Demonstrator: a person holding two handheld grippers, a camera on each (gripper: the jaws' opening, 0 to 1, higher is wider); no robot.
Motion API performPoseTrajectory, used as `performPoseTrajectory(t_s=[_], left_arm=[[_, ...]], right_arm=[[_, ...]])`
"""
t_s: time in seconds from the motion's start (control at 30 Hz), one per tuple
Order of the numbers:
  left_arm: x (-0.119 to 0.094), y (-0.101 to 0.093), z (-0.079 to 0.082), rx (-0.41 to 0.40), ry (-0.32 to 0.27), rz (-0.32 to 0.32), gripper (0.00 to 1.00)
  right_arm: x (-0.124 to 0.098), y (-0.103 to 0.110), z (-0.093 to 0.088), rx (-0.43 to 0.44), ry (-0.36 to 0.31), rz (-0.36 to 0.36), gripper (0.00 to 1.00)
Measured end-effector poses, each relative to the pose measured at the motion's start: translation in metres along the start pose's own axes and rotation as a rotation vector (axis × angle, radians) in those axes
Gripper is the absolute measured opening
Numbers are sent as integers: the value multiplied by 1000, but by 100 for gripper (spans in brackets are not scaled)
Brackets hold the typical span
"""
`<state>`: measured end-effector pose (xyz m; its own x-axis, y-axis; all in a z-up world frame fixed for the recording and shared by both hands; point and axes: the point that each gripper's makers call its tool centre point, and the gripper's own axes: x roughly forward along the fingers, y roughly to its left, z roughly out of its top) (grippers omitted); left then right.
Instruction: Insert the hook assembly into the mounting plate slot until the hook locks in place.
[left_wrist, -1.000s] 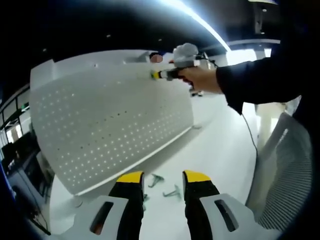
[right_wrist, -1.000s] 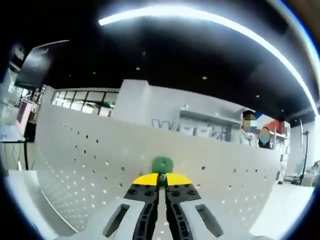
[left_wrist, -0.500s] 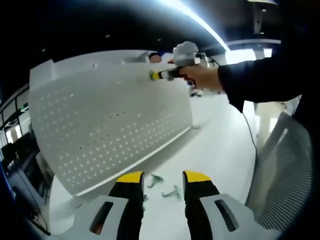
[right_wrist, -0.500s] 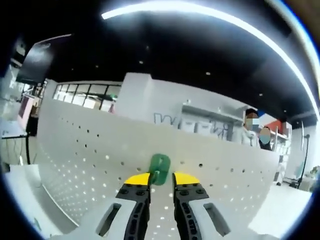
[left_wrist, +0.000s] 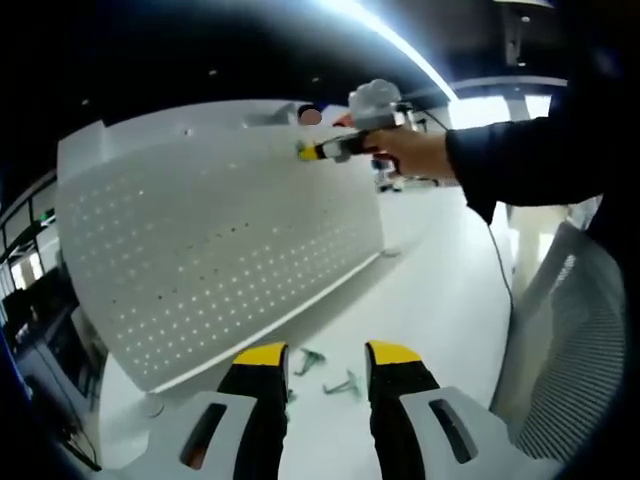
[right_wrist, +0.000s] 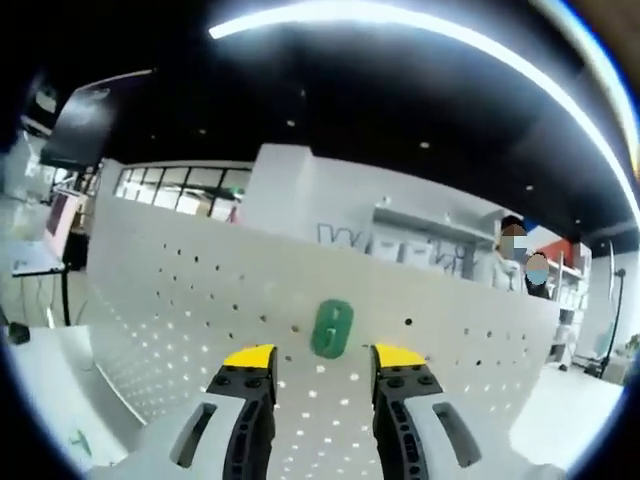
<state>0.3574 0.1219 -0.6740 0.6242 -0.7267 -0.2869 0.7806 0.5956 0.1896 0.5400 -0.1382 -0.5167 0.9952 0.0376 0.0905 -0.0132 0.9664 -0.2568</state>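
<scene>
A white perforated mounting plate (left_wrist: 220, 240) (right_wrist: 200, 290) stands upright on the table. A green hook (right_wrist: 331, 328) sits on the plate near its top edge, just ahead of my right gripper (right_wrist: 324, 357), whose jaws stand open on either side of it without touching. In the left gripper view the right gripper (left_wrist: 318, 151) shows at the plate's upper edge, held by a hand (left_wrist: 410, 155). My left gripper (left_wrist: 325, 355) is open low over the table, with two loose green hooks (left_wrist: 330, 372) lying between and beyond its jaws.
A white tabletop (left_wrist: 440, 300) runs along the plate's foot. A mesh chair back (left_wrist: 580, 340) stands at the right. A dark sleeve (left_wrist: 530, 150) crosses the upper right. People stand behind the plate (right_wrist: 520, 265). A monitor (right_wrist: 80, 130) hangs at upper left.
My right gripper has opened and let go of the green hook, which stays on the plate. The gripper has drawn back a little. My left gripper has not moved.
</scene>
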Motion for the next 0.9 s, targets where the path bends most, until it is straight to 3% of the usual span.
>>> performPoseTrajectory(t_s=[0.53, 0.9], left_arm=[[0, 5, -2, -3, 6, 16, 31], [-1, 8, -2, -12, 4, 27, 31]], right_arm=[[-34, 13, -10, 33, -4, 34, 43], [-74, 33, -18, 81, -22, 71, 44]])
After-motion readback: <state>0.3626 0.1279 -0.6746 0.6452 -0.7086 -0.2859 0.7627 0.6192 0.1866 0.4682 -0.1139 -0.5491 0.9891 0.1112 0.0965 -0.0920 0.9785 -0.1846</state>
